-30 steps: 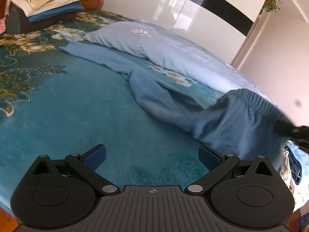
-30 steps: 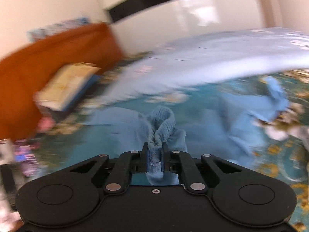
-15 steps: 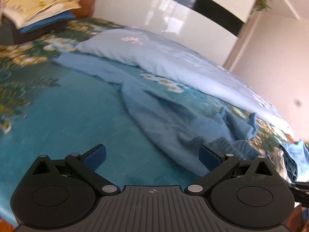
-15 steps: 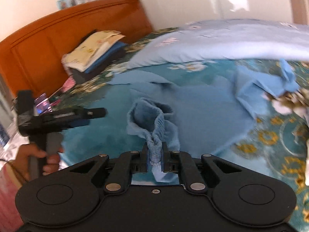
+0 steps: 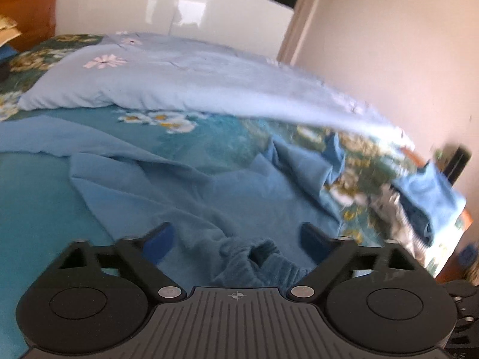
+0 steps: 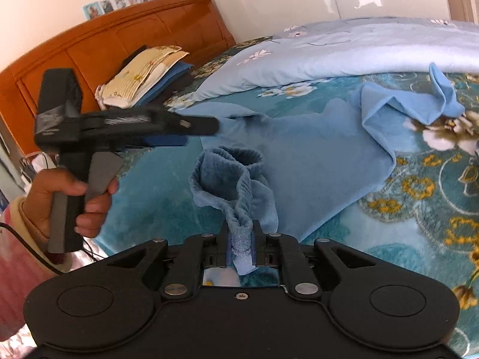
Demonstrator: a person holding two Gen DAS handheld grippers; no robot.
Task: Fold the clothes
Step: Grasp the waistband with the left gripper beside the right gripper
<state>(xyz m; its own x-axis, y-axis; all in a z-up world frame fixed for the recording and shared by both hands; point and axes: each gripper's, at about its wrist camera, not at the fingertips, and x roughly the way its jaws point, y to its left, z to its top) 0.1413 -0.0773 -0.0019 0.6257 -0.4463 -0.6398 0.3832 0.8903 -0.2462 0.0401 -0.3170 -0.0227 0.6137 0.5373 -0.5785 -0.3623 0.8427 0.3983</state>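
The right gripper (image 6: 241, 239) pinches the ribbed waistband (image 6: 236, 179) of the blue trousers (image 6: 314, 161), which stretch toward one o'clock across the teal bedspread (image 6: 419, 239). The left gripper (image 5: 236, 236), jaws just narrowing yet apart, straddles that waistband (image 5: 257, 257) untouched.

Blue trousers (image 6: 299, 161): soft fleece, one garment, spread crumpled on a teal floral bedspread (image 6: 419, 209). Ribbed elastic waistband (image 6: 233, 173) lifted and bunched at 6 o'clock of the right wrist view; legs trail toward 11 o'clock; one folded corner stands up at 2 o'clock.
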